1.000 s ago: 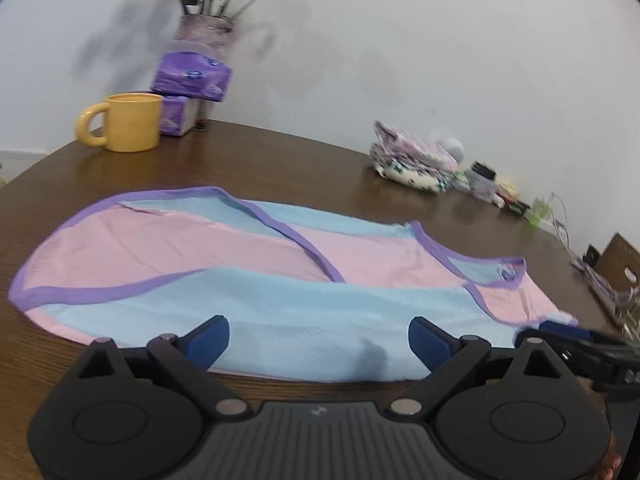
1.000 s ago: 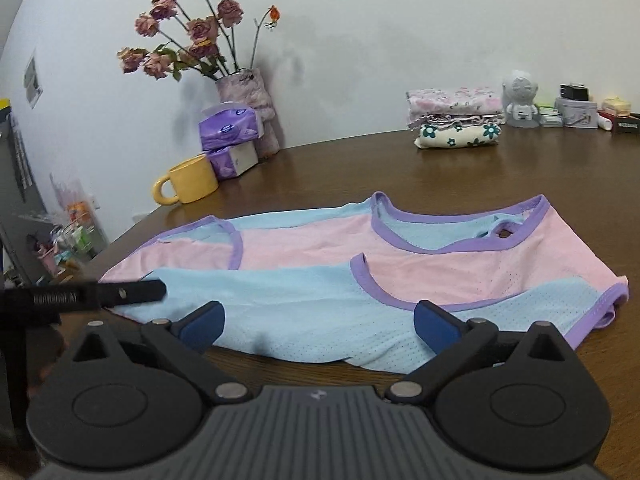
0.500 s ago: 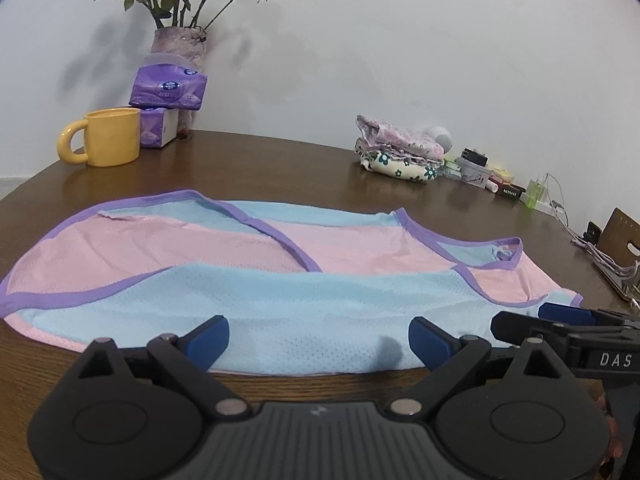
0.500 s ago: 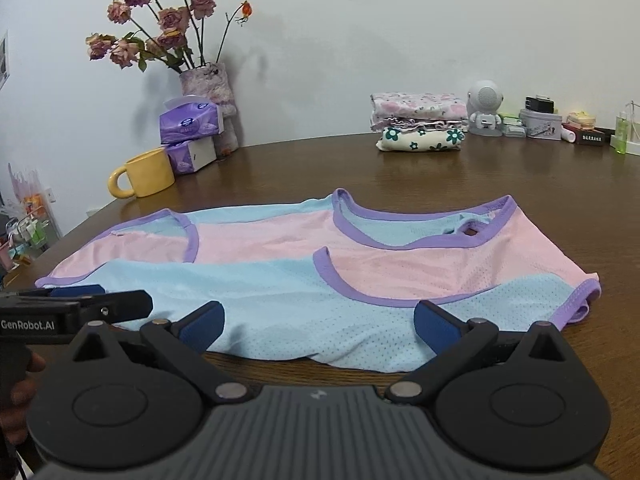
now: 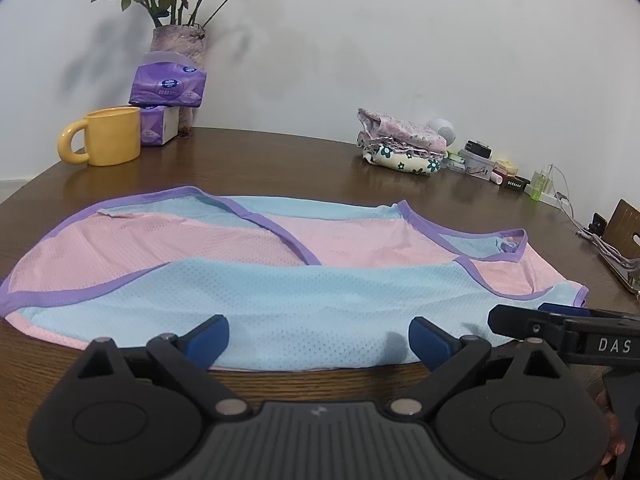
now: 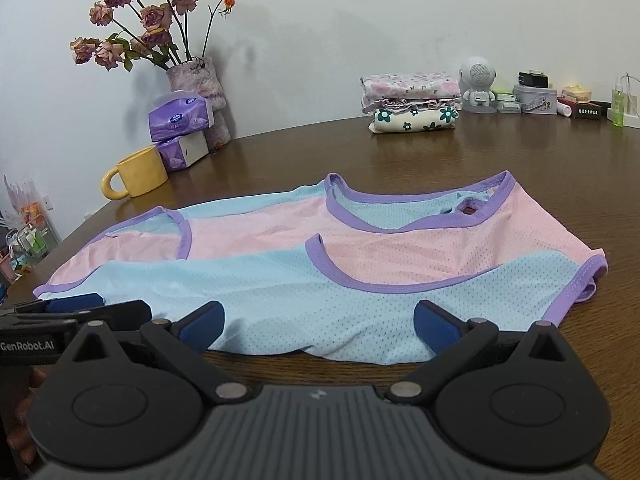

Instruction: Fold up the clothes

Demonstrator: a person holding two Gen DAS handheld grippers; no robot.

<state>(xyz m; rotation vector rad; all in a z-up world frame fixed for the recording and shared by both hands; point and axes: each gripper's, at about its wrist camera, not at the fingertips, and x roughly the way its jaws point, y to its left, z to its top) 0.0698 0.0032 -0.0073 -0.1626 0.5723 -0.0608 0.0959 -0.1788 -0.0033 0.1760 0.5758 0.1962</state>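
Note:
A pink and light-blue mesh vest (image 5: 280, 280) with purple trim lies flat on the brown table (image 5: 260, 160), folded lengthwise with the blue half nearest me. My left gripper (image 5: 318, 338) hovers open over its near edge with nothing between the fingers. In the right wrist view the same vest (image 6: 360, 264) spreads ahead, and my right gripper (image 6: 318, 326) is open at the near blue edge. The right gripper's black fingers (image 5: 560, 320) enter the left view from the right; the left gripper's fingers (image 6: 76, 312) show at the left of the right view.
A yellow mug (image 5: 106, 136), purple tissue packs (image 5: 168, 88) and a vase of dried roses (image 6: 192, 80) stand at the back left. A stack of folded clothes (image 6: 412, 100) sits at the back, beside a small white robot figure (image 6: 478, 84) and small items. Cables (image 5: 600, 248) lie at the right.
Both grippers have drawn back and levelled toward the vest's near edge, staying open. The vest has not moved.

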